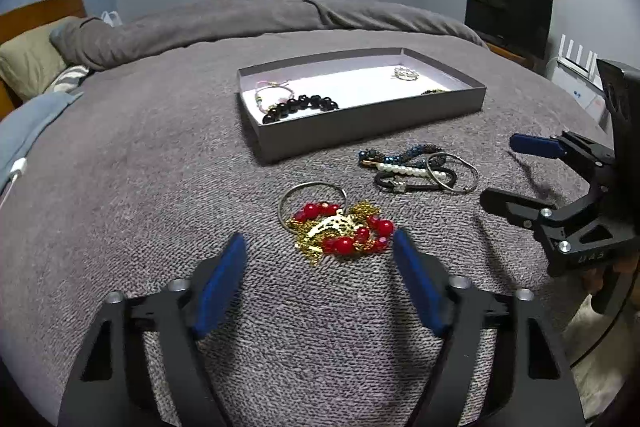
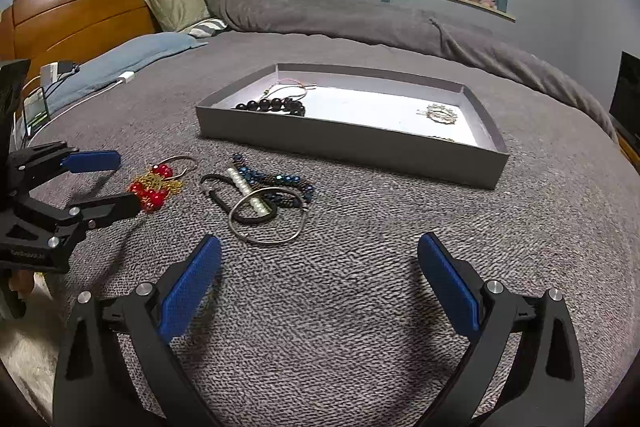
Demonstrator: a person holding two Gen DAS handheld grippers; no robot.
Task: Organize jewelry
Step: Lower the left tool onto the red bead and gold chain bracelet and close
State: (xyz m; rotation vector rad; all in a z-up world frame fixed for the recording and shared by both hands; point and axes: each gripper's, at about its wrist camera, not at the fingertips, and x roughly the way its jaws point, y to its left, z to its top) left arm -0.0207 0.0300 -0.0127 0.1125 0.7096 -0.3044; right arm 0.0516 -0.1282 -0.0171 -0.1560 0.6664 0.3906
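Left tool (image 1: 318,247) gapes before the red bead necklace (image 1: 344,231); right tool (image 2: 318,247) spread wide, holding nothing.

Ahead of us our right gripper (image 2: 319,251) hangs over the grey blanket (image 2: 360,307), its blue pads (image 2: 188,291) spread wide with nothing between them. Just beyond lies a tangle of bracelets: a steel bangle (image 2: 267,217) over a black cord (image 2: 240,201), a pearl strand (image 2: 245,191) and blue beads (image 2: 276,183). To our left the left gripper (image 2: 120,181) gapes beside the red beads (image 2: 152,189) and gold chain (image 2: 166,183). Farther off sits the grey tray (image 2: 352,145), holding black beads (image 2: 272,105), a thin cord bracelet (image 2: 288,87) and what may be a brooch (image 2: 440,115).
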